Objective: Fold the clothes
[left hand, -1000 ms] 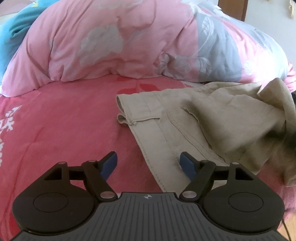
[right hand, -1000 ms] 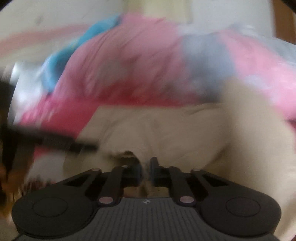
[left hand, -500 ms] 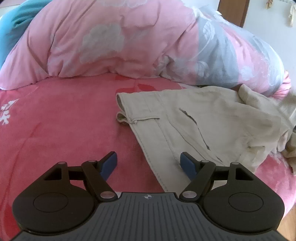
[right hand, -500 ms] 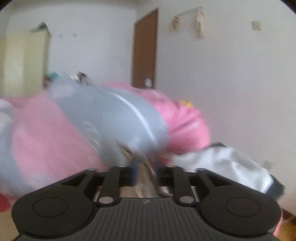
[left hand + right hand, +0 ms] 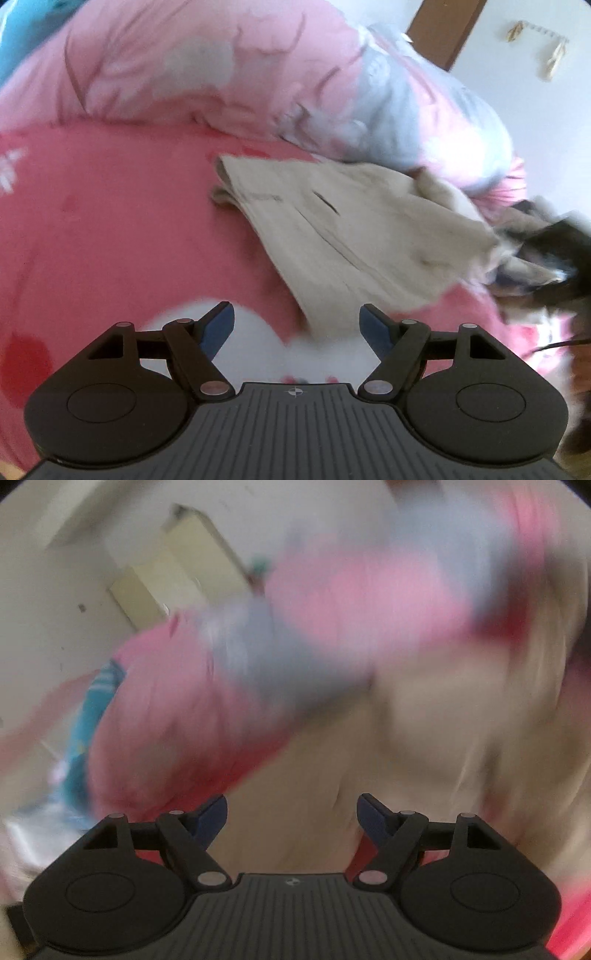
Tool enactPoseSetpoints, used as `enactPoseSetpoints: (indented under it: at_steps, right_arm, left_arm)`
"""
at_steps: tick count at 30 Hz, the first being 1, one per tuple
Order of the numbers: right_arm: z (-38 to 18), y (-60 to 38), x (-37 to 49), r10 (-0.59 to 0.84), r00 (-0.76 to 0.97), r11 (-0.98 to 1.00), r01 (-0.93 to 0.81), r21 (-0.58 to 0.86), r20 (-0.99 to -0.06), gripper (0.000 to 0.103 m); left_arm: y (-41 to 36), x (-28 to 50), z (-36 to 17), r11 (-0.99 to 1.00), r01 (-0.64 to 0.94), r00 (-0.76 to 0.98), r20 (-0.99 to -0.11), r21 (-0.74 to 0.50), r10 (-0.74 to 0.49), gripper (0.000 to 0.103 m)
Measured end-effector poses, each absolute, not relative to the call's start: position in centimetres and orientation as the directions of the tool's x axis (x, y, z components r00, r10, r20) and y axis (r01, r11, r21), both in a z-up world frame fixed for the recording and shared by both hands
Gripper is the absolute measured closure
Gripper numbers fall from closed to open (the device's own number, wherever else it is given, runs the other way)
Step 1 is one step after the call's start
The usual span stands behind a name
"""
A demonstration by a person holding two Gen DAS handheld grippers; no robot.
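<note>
Beige trousers [image 5: 332, 236] lie spread on the pink bed sheet [image 5: 110, 229], waistband at the upper left, the far end crumpled at the right. My left gripper [image 5: 295, 325] is open just short of the trousers' near hem, nothing between its blue pads. My right gripper [image 5: 291, 812] is over the beige cloth [image 5: 443, 757] in a heavily blurred view. Its jaws are opening and stand wide, and no cloth is pinched between the pads. A dark blurred shape [image 5: 554, 251] at the trousers' right end in the left wrist view looks like the other gripper.
A bulky pink and grey-blue quilt [image 5: 258, 74] is heaped along the far side of the bed. A brown door [image 5: 443, 29] and a white wall stand behind it. A white patch of the sheet's print [image 5: 251, 343] lies under the left gripper.
The right gripper, shut on beige cloth a second ago, has let go and opened wide while swinging and rolling. The raised fold has dropped flat. The left gripper drifted sideways, still open.
</note>
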State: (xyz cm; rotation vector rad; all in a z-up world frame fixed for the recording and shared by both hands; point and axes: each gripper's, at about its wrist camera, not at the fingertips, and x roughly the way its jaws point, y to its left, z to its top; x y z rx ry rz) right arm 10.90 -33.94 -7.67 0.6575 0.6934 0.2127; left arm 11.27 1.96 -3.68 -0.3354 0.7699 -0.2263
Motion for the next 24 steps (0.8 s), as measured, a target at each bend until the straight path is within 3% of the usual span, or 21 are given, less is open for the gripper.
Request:
enactPoseSetpoints:
  at_steps: [1, 3, 5, 6, 7, 8, 11, 15, 21, 24]
  right_arm:
    - [-9.6, -33.9, 11.2, 0.396, 0.731, 0.746, 0.096, 0.659, -0.555, 0.025]
    - [-13.5, -33.8, 12.5, 0.442, 0.686, 0.66, 0.189, 0.727, -0.579, 0.039]
    - [-16.0, -33.5, 13.0, 0.493, 0.687, 0.56, 0.22, 0.799, -0.534, 0.041]
    - [-16.3, -33.2, 13.2, 0.509, 0.701, 0.528, 0.204, 0.824, -0.499, 0.047]
    - [-16.7, -33.0, 13.4, 0.532, 0.705, 0.494, 0.191, 0.848, -0.469, 0.055]
    - [-17.2, -32.8, 14.0, 0.573, 0.693, 0.443, 0.188, 0.877, -0.438, 0.076]
    - [-18.9, -32.1, 15.0, 0.621, 0.678, 0.357, 0.2, 0.912, -0.392, 0.095]
    - [-18.4, -31.0, 15.4, 0.65, 0.675, 0.339, 0.153, 0.928, -0.349, 0.097]
    - [-14.3, -25.2, 16.5, 0.717, 0.623, 0.38, 0.027, 0.925, -0.313, 0.097]
    - [-11.7, -22.1, 17.9, 0.758, 0.595, 0.357, -0.035, 0.934, -0.267, 0.097]
  left_arm:
    - [1.9, 10.9, -3.7, 0.917, 0.086, 0.692, -0.638, -0.39, -0.337, 0.028]
    - [1.8, 10.7, -3.9, 0.896, 0.099, 0.68, -0.628, -0.433, -0.378, 0.028]
    - [1.9, 10.9, -4.5, 0.856, 0.081, 0.674, -0.605, -0.51, -0.424, 0.028]
    - [1.9, 11.0, -4.9, 0.836, 0.062, 0.68, -0.59, -0.545, -0.435, 0.028]
    - [2.0, 11.2, -5.3, 0.815, 0.042, 0.687, -0.575, -0.579, -0.444, 0.028]
    - [1.9, 11.4, -5.7, 0.796, 0.029, 0.69, -0.564, -0.605, -0.453, 0.028]
    - [1.2, 12.6, -6.8, 0.788, -0.02, 0.696, -0.574, -0.615, -0.431, 0.032]
    - [1.7, 13.4, -6.8, 0.794, -0.064, 0.735, -0.567, -0.604, -0.372, 0.048]
    - [5.9, 12.9, -5.8, 0.777, -0.118, 0.802, -0.521, -0.619, -0.293, 0.078]
    - [9.3, 13.2, -5.1, 0.755, -0.167, 0.82, -0.514, -0.634, -0.25, 0.087]
